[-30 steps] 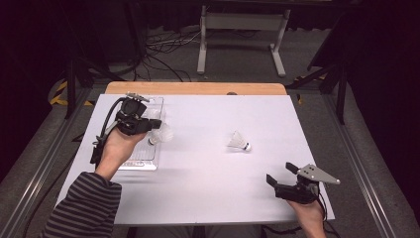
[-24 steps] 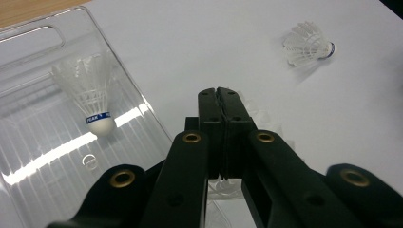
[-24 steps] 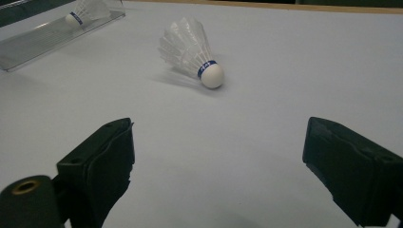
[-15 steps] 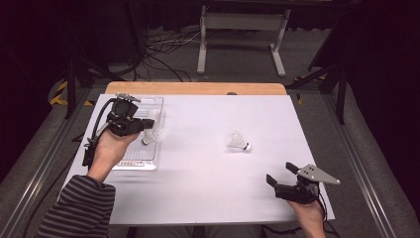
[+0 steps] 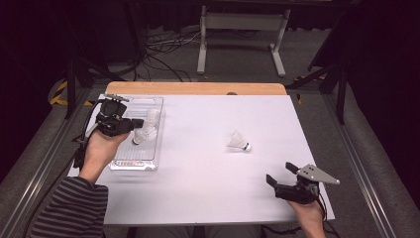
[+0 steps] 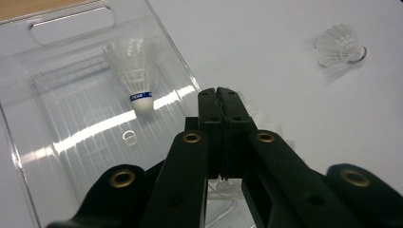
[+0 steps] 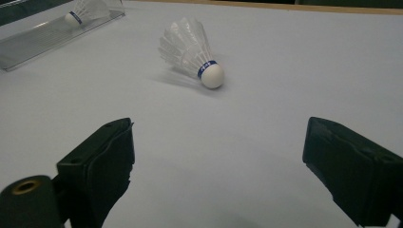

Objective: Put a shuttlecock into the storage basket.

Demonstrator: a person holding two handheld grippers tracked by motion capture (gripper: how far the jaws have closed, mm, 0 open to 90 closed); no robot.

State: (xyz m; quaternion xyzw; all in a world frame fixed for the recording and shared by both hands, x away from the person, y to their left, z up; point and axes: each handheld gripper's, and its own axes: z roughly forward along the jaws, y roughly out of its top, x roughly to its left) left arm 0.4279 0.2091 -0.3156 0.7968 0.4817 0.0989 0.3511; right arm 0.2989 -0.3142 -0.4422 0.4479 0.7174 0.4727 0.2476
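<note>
Three shuttlecocks are in play: one lies in the clear tray (image 5: 154, 163), a second (image 5: 140, 135) hangs over that tray, pinched in the clenched jaws of the left gripper (image 5: 130, 126), not yet let go. The third shuttlecock (image 5: 238, 142) lies on the white table (image 5: 208, 198), ahead of the right gripper (image 5: 278, 174), whose jaws are wide and empty.

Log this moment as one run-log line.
left hand-held gripper: shut on shuttlecock over clear tray | right hand-held gripper: open, empty | loose shuttlecock: on table
</note>
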